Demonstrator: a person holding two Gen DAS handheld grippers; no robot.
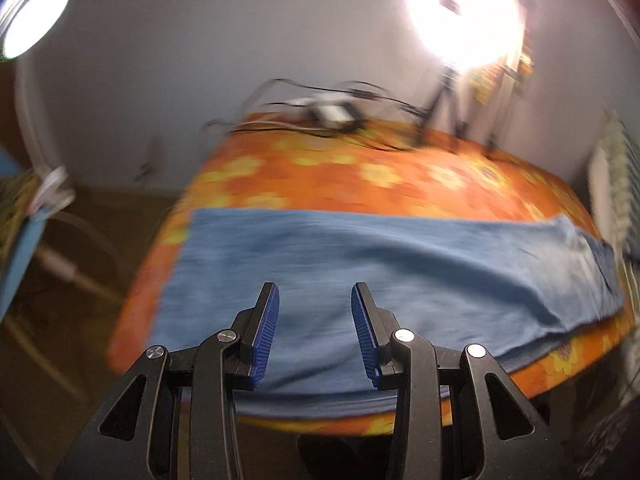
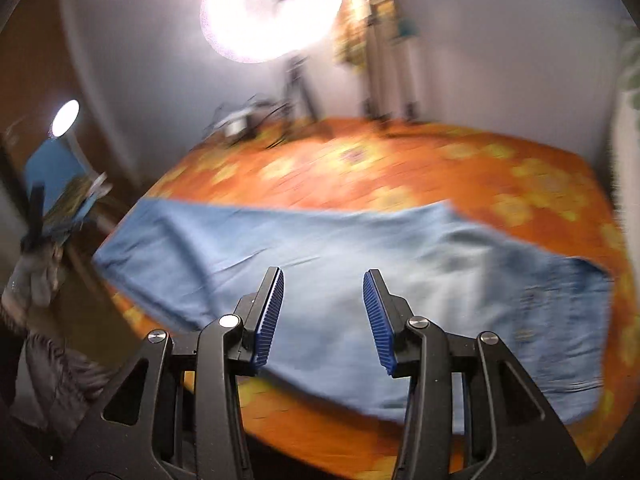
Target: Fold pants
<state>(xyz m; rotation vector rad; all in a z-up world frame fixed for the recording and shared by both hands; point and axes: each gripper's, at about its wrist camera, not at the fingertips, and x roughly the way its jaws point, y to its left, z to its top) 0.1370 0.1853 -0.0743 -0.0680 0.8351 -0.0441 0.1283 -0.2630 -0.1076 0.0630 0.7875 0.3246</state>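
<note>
Blue pants [image 1: 360, 272] lie flat as a long band across an orange flowered bed [image 1: 360, 172], reaching from its left edge to its right. My left gripper [image 1: 315, 292] hangs above the near part of the cloth, open, with nothing between its blue pads. In the right wrist view the same pants [image 2: 340, 264] stretch across the bed [image 2: 440, 168], and my right gripper [image 2: 323, 280] hovers over their middle, also open and empty. Both views are blurred by motion.
A tripod with a bright ring lamp [image 1: 460, 12] stands at the far side of the bed, beside a tangle of cables and a small box [image 1: 332, 114]. A second lamp [image 1: 36, 16] glows at the left. A blue chair [image 2: 56, 184] stands left of the bed on brown floor.
</note>
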